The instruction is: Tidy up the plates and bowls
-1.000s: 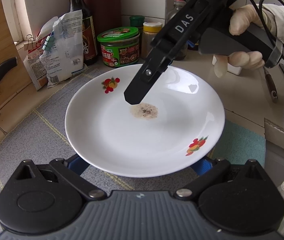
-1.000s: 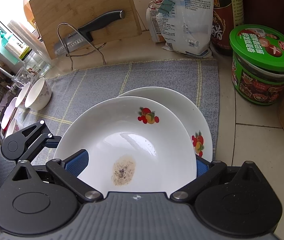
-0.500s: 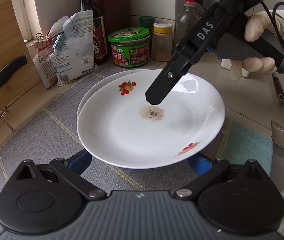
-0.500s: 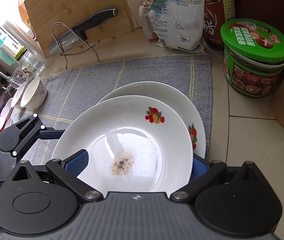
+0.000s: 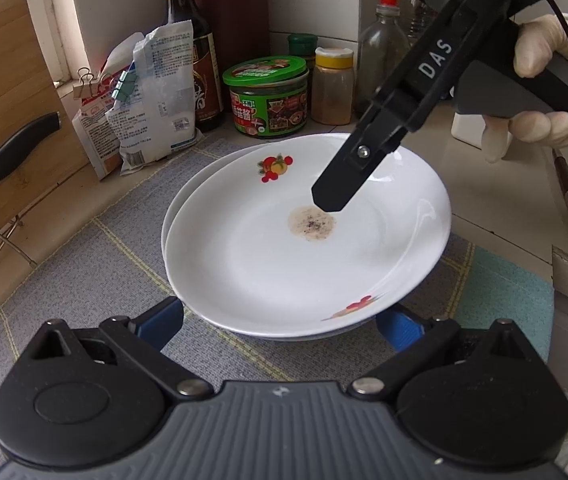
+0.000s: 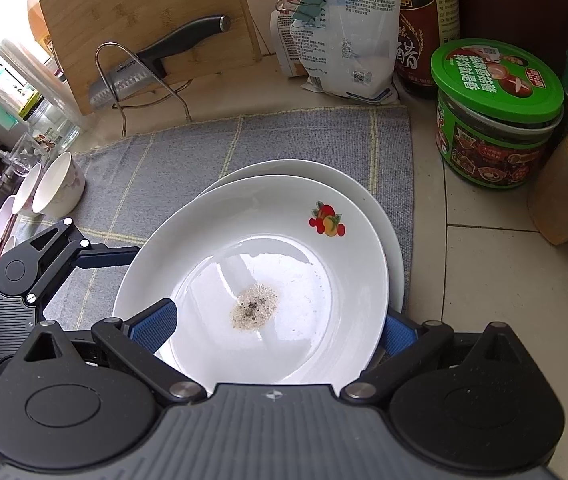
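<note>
A white plate (image 5: 267, 268) with fruit prints and a brown residue spot sits nearly on top of a second white plate (image 5: 203, 172) on the grey mat. In the right wrist view the top plate (image 6: 284, 248) covers most of the lower plate (image 6: 380, 208). My right gripper (image 6: 279, 328) is shut on the top plate's rim, one finger (image 5: 340, 188) lying over the dish. My left gripper (image 5: 279, 320) straddles the plate's near rim, its blue pads (image 5: 163, 316) wide apart and its jaws open.
A green-lidded jar (image 5: 267, 96), sauce bottle (image 5: 191, 52), spice jars and clipped bags (image 5: 151, 96) stand behind the plates. A cutting board with a knife (image 6: 163, 56) is at the left. Small bowls (image 6: 59, 188) sit at the mat's far left edge.
The top plate has moved over the lower plate and come down until it nearly nests on it. The right gripper still holds it.
</note>
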